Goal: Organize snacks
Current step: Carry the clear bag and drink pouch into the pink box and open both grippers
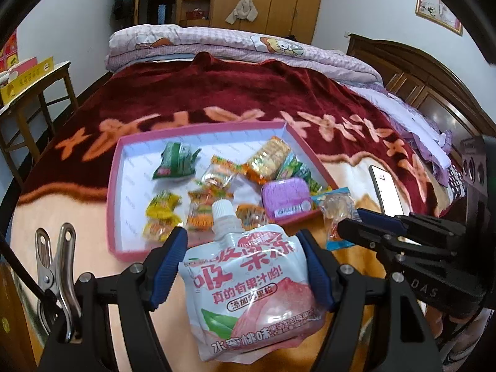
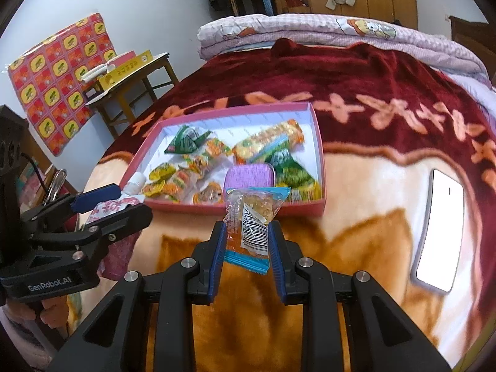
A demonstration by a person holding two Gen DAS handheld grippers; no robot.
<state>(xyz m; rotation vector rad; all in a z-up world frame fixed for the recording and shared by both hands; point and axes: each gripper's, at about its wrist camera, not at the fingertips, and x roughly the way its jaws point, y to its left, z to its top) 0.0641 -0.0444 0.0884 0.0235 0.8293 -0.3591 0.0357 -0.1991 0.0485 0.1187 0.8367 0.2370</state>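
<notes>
left wrist: left claw (image 1: 245,266) pinches peach jelly pouch (image 1: 248,291) above the bed blanket (image 1: 62,217), near pink tray (image 1: 113,186) of snacks | right wrist: right claw (image 2: 246,257) pinches blue-edged candy packet (image 2: 252,217) just before tray's (image 2: 321,167) near wall

Each camera sits on its own gripper, close above the bed (image 1: 217,99), looking forward and down past its jaws. Both views show the pink box (image 1: 113,186) and the other gripper.
</notes>
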